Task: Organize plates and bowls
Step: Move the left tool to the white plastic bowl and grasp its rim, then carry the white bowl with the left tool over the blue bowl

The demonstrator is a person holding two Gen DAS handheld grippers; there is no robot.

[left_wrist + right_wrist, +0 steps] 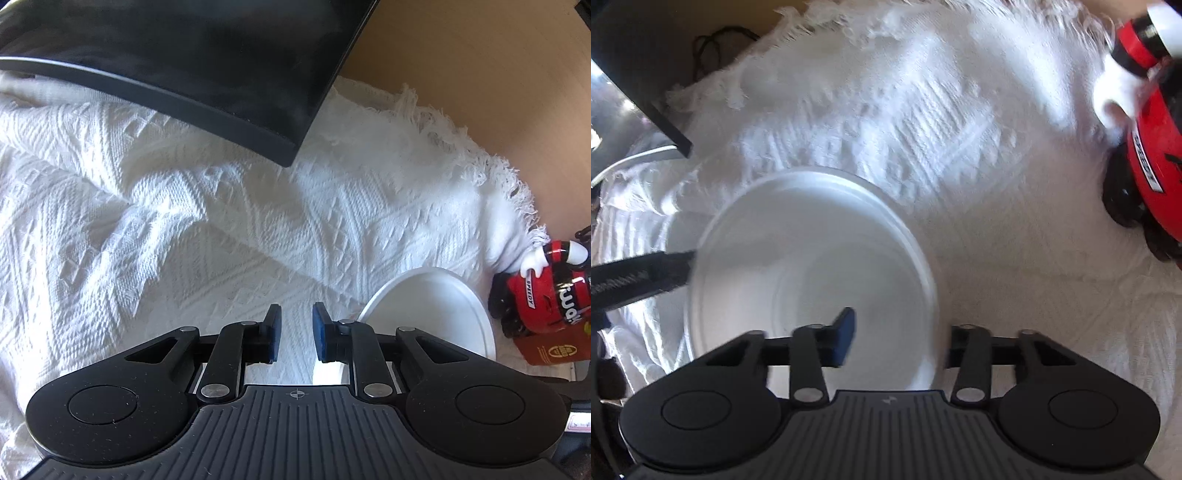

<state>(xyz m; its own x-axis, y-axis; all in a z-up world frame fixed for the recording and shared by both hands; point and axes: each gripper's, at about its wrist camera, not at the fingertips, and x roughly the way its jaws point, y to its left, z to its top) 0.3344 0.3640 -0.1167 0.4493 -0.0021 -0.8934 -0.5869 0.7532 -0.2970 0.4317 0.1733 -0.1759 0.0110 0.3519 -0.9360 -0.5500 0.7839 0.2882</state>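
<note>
A: White woven cloth (207, 229) covers the desk (461, 74), monitor (177, 55) at 11 o'clock.
B: Bowl?
A: White bowl (812, 258) on cloth; right gripper (897, 339) fingers straddle its rim, not clamped. Left gripper (296, 332) fingers apart, empty. Red toy (1145, 147) at 2 o'clock.

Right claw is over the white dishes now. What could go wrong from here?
1. The right claw straddles the rim of the white bowl; only one pad shows, so a shallow pinch might slip.
2. The rumpled white cloth could let the bowl tip.
3. The red toy sits close on the right, so a wide swing may hit it.
</note>
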